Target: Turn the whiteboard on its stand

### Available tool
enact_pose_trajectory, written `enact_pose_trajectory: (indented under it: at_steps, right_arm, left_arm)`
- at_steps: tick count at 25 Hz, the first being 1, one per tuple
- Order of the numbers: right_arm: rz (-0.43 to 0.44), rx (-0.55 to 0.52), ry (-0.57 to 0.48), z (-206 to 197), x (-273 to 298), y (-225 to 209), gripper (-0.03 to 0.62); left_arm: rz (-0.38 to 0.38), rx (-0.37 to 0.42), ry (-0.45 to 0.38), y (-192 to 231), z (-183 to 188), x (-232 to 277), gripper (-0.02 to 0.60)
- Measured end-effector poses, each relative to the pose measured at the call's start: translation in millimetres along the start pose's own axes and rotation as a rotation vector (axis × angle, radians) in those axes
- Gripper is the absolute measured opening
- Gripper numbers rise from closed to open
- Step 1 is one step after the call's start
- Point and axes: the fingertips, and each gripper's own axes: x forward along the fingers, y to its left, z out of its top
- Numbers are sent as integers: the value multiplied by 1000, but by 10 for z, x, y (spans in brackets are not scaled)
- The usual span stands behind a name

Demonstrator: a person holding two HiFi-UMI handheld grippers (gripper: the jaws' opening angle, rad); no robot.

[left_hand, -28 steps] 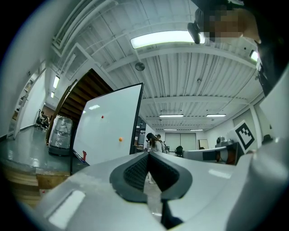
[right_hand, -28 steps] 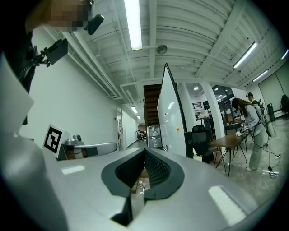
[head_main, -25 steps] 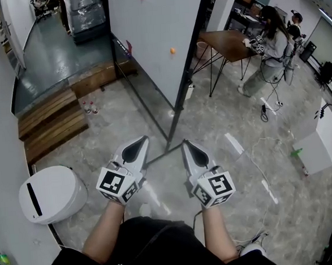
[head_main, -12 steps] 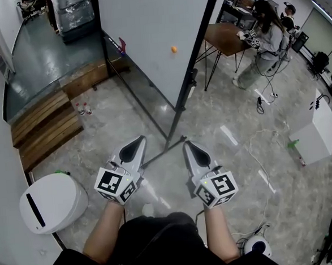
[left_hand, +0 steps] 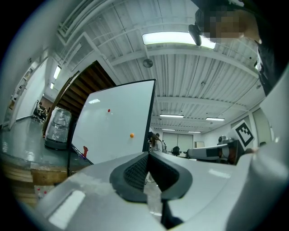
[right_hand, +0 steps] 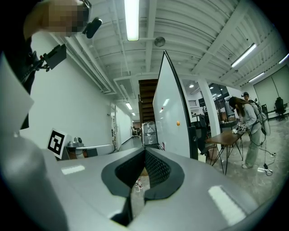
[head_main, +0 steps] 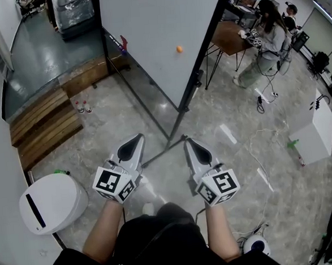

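Floor: grey marbled stone (head_main: 125, 112), giving way to a darker green-grey stretch beyond wooden steps (head_main: 41, 126) at the left.
Room: an open workshop. A white bin (head_main: 49, 200) is at the lower left, a white box (head_main: 318, 138) at the right, and two bottles (head_main: 83, 108) stand by the steps.
Surface: brown (head_main: 230, 37), on thin black legs, behind the board's right edge. A person (head_main: 268, 34) stands at its far corner.
Whiteboard: upright (head_main: 159, 39) on its black stand (head_main: 182, 108), ahead of the wearer at the top centre of the head view. It carries an orange magnet (head_main: 179, 49). The stand's foot bar lies on the floor, and in the head view it runs between the two tips.
Left tongs: clenched (head_main: 135, 142), with nothing between them, held low and apart from the board.
Right tongs: clenched (head_main: 189, 144) and empty, beside the left pair and likewise clear of the board.
Head view only: the floor, the steps, the bin, the box and the wearer's forearms.
Left gripper view only: the board's broad white face, with a red dot (left_hand: 109, 110) above the orange one, under a ribbed ceiling (left_hand: 180, 72) with strip lights.
Right gripper view only: the board seen nearly edge-on, and a corridor (right_hand: 135, 131) along a white wall to its left.
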Motion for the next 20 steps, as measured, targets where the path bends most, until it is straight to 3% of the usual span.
enact_pose_trajectory:
  at_steps: [20]
  right_arm:
    - [129,-51,-42,393,327,-573,8]
  left_arm:
    - [63,43,-10,-201,103,685,3]
